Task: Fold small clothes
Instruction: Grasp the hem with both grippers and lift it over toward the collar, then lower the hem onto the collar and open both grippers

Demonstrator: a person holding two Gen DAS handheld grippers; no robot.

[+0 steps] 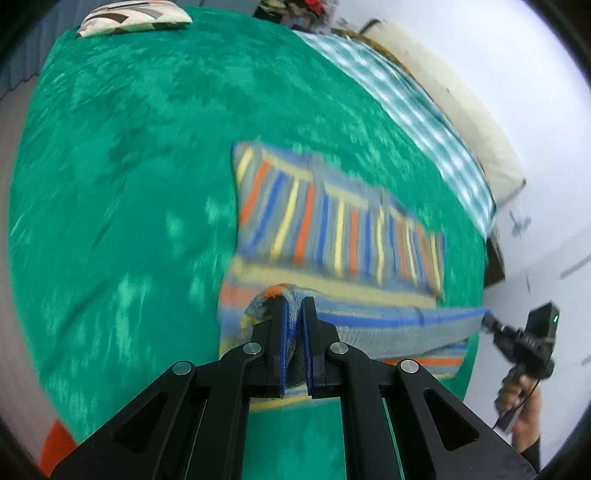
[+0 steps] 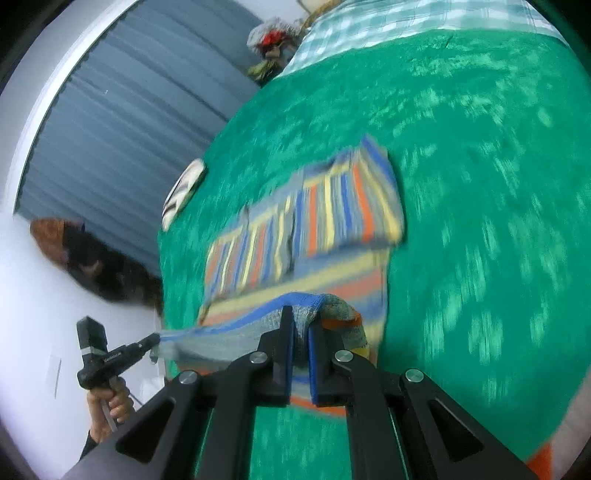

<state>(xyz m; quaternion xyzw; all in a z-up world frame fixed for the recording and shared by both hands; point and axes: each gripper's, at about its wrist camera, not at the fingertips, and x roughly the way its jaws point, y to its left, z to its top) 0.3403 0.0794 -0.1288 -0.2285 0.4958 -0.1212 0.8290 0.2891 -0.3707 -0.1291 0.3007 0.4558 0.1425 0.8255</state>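
Note:
A small striped knit garment [image 1: 332, 229] in grey, blue, orange and yellow lies partly folded on a green plush blanket [image 1: 122, 192]. My left gripper [image 1: 294, 306] is shut on one corner of its near edge, lifted off the blanket. The right gripper [image 1: 489, 320] pinches the other end of that edge, which stretches taut between the two. In the right wrist view the right gripper [image 2: 302, 317] is shut on the same garment [image 2: 314, 218], and the left gripper [image 2: 157, 338] holds the far corner, gripped by a hand [image 2: 110, 402].
A patterned cushion [image 1: 133, 16] rests at the far end of the green blanket [image 2: 480, 184]. A checked teal cloth [image 1: 406, 110] and a cream mattress edge [image 1: 461, 96] run along one side. A person's head [image 2: 74, 247] shows beside grey curtains [image 2: 129, 122]. A heap of clothes [image 2: 273, 40] sits beyond.

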